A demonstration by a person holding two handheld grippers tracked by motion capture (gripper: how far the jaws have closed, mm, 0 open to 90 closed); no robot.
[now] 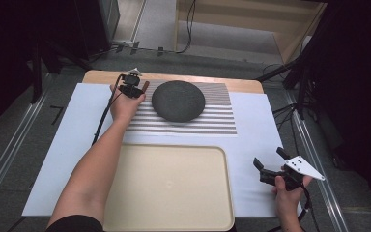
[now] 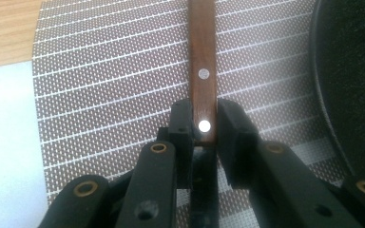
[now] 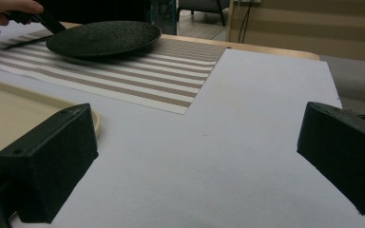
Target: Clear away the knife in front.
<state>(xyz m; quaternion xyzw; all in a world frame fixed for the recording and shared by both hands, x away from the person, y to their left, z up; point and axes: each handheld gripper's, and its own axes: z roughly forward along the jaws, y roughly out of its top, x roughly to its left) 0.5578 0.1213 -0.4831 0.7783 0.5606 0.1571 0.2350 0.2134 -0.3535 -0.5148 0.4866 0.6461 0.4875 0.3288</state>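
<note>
A utensil with a brown wooden handle (image 2: 202, 57) and two silver rivets lies on the striped placemat (image 2: 114, 71), left of a dark round plate (image 1: 178, 100). My left gripper (image 2: 203, 124) is shut on the near end of that handle (image 1: 145, 86), just beside the plate's left rim (image 2: 356, 85). The utensil's far end is out of frame. My right gripper (image 1: 269, 158) hovers open above the white sheet at the front right, with nothing between its jaws (image 3: 197, 156).
A large beige tray (image 1: 169, 188) sits at the front centre, its rim (image 3: 92, 118) close to my right gripper's left jaw. White paper (image 1: 256, 125) covers the table around the placemat (image 1: 212, 121). The wooden table edge (image 1: 241, 85) runs along the back.
</note>
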